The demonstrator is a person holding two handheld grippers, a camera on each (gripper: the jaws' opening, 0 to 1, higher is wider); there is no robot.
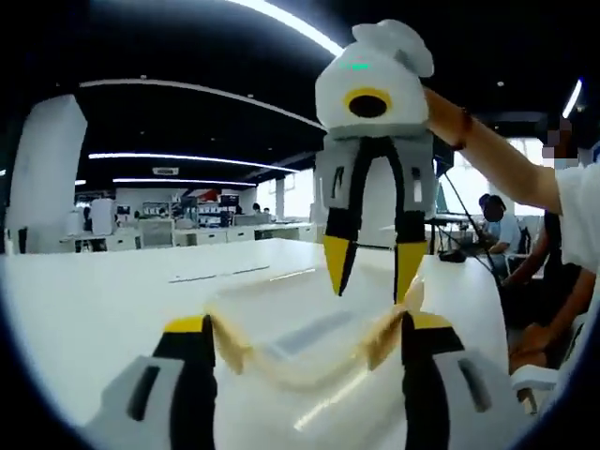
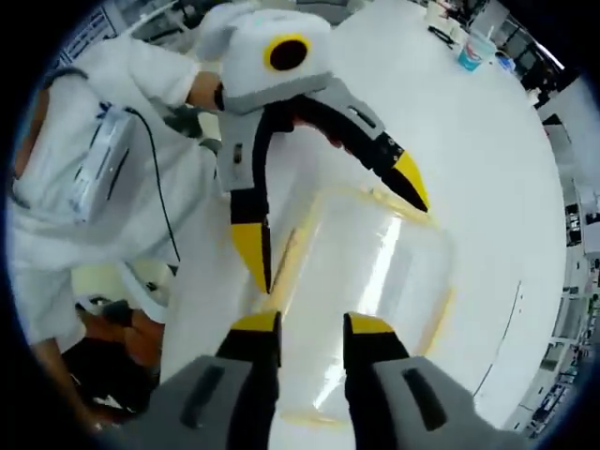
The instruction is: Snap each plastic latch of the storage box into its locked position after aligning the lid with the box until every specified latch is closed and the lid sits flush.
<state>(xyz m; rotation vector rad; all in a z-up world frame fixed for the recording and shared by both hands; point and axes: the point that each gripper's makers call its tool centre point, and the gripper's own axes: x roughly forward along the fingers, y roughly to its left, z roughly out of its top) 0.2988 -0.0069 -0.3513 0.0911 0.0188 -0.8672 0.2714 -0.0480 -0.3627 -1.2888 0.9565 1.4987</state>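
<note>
While resting on white table (image 1: 84, 309), clear storage box (image 2: 375, 281) lying between both tools. Left gripper (image 2: 342, 220) spreading wide over box's near corner, holding nothing; right gripper (image 1: 375, 272) likewise gaping above lid (image 1: 300, 328). Sleeve (image 2: 84, 178) crowding one side; cup (image 2: 475, 47) standing well apart.

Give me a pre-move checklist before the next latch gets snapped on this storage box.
1. Lid on the storage box: ok, the clear lid covers the top; flush seating cannot tell.
2. Left gripper spread wide across the lid's near end: ok.
3. Right gripper over the box's near edge, jaws slightly apart: ok.
4. Pale yellow latch locked: cannot tell.
5. Opposite latch locked: cannot tell.
6. White table around the box free; the cup stands far off: ok.
</note>
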